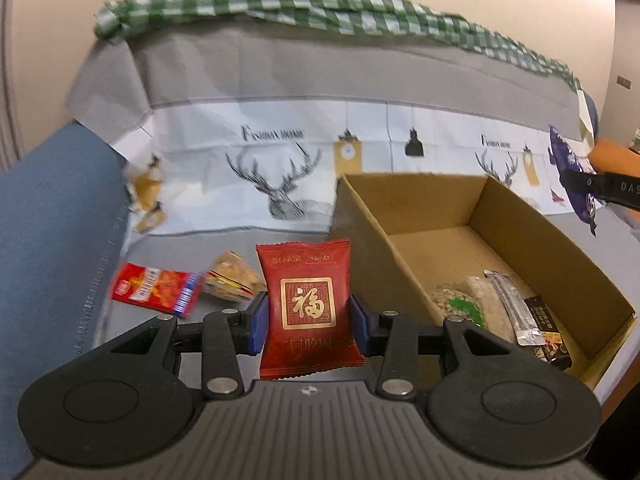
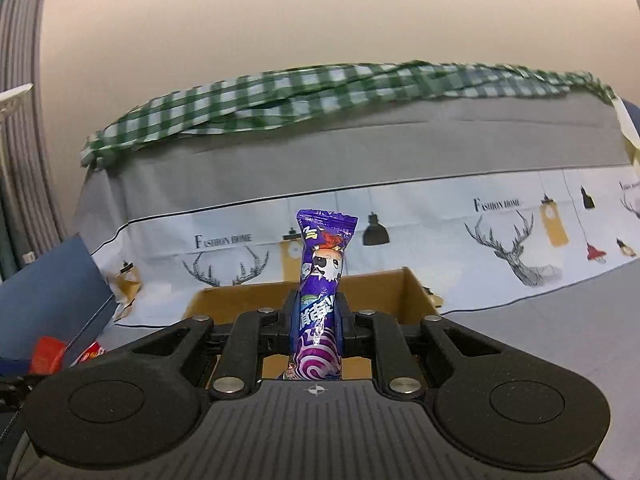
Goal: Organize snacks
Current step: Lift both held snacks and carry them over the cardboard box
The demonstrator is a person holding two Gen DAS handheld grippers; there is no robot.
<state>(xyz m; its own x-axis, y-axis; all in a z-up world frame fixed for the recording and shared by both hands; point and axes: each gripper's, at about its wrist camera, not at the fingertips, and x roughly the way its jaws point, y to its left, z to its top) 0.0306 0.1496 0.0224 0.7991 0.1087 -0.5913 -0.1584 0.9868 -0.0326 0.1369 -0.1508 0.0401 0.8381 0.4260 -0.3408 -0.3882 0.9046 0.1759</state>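
Observation:
My left gripper (image 1: 307,318) is shut on a dark red snack packet (image 1: 307,300) with a gold square emblem, held upright just left of the cardboard box (image 1: 516,216). The box holds several snacks, among them a silver stick (image 1: 510,300) and a dark bar (image 1: 548,332). My right gripper (image 2: 316,330) is shut on a purple candy packet (image 2: 322,280), held upright over the near side of the cardboard box (image 2: 412,284). The purple packet and right gripper also show at the right edge of the left wrist view (image 1: 570,164).
A red flat packet (image 1: 156,288) and a tan wrapped snack (image 1: 232,276) lie on the grey cloth left of the box. A deer-print cloth (image 1: 280,168) covers the sofa back, with a green checked cloth (image 1: 280,0) on top. A blue cushion (image 1: 52,216) lies left.

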